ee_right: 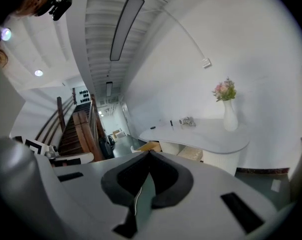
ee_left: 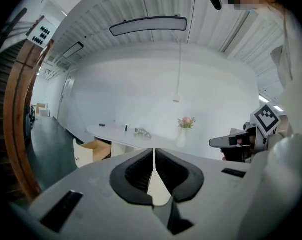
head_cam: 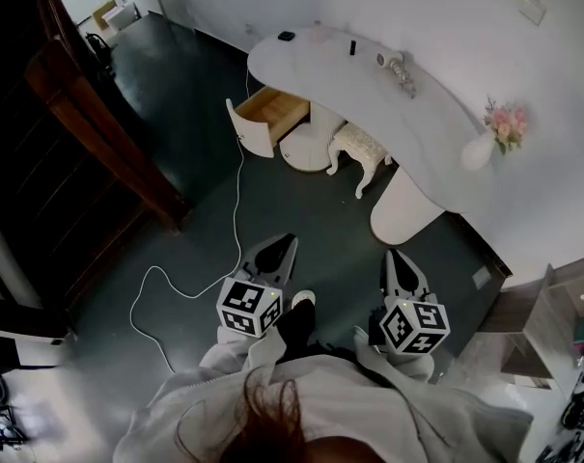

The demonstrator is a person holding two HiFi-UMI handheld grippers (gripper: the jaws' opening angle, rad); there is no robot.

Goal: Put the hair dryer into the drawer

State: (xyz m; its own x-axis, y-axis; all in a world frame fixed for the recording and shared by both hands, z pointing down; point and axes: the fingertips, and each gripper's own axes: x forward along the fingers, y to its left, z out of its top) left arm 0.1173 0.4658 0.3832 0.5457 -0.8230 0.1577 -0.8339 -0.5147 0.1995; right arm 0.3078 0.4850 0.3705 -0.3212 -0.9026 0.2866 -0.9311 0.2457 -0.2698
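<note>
The hair dryer [head_cam: 396, 67], a small silvery thing, lies on the white curved table [head_cam: 436, 133] far ahead; it also shows small as the hair dryer [ee_left: 142, 132] and the hair dryer [ee_right: 186, 121] in the two gripper views. A wooden drawer [head_cam: 273, 113] stands pulled out at the table's left end, and nothing shows in the part of the drawer [ee_left: 94, 149] that I can see. My left gripper [head_cam: 289, 241] and right gripper [head_cam: 393, 255] are held side by side over the dark floor, well short of the table. Both point toward it, shut, with nothing between the jaws.
A white cushioned stool [head_cam: 361, 149] and round pedestals stand under the table. A white cable [head_cam: 236, 197] snakes over the floor from the drawer. A dark wooden staircase [head_cam: 89, 123] runs along the left. A vase of pink flowers [head_cam: 492, 135] stands on the table's right end.
</note>
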